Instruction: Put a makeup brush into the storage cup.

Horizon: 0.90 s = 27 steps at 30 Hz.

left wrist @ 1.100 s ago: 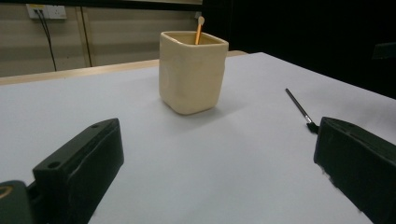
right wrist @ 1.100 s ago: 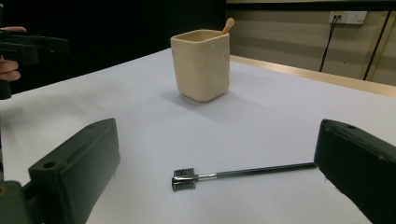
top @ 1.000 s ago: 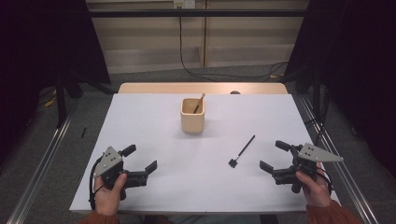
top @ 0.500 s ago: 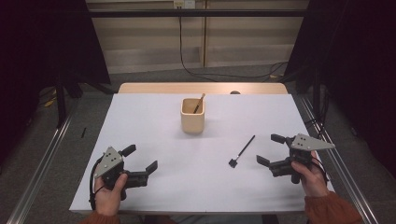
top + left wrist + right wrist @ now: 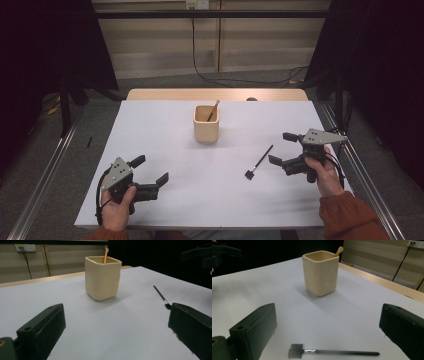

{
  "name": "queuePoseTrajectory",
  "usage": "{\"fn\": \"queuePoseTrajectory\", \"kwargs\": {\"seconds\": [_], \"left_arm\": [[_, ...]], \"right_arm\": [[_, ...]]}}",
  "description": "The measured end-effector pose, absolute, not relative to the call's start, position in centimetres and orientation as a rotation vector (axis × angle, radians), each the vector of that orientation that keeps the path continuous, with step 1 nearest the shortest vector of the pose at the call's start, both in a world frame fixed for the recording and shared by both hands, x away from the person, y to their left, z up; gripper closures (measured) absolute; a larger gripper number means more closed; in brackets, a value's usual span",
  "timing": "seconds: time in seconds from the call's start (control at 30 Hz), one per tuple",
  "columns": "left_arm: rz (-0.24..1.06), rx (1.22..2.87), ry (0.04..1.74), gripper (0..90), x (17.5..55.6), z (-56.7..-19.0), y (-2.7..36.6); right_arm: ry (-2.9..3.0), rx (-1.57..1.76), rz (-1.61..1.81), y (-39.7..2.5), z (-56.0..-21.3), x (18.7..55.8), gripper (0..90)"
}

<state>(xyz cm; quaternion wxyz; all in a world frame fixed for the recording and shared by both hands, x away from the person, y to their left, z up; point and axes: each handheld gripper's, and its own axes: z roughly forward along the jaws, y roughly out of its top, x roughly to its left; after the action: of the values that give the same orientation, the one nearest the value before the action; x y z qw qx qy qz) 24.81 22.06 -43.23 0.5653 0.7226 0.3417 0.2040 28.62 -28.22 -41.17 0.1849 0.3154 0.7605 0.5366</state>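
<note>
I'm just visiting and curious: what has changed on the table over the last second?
The right gripper has moved forward and inward toward the black brush, jaws open, not yet touching it. Nothing was taken hold of or let go. The left gripper stayed put, open and empty. The brush, the cup and the stick in it lie as before.
</note>
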Motion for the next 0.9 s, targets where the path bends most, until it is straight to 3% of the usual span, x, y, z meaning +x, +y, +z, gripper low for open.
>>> {"fn": "queuePoseTrajectory", "kwargs": {"seconds": [0.9], "left_arm": [[0.475,1.704,0.797,1.1,25.0,-43.3,22.1]], "right_arm": [[2.611,0.782,1.167,-25.9,-40.5,32.8,3.3]]}}
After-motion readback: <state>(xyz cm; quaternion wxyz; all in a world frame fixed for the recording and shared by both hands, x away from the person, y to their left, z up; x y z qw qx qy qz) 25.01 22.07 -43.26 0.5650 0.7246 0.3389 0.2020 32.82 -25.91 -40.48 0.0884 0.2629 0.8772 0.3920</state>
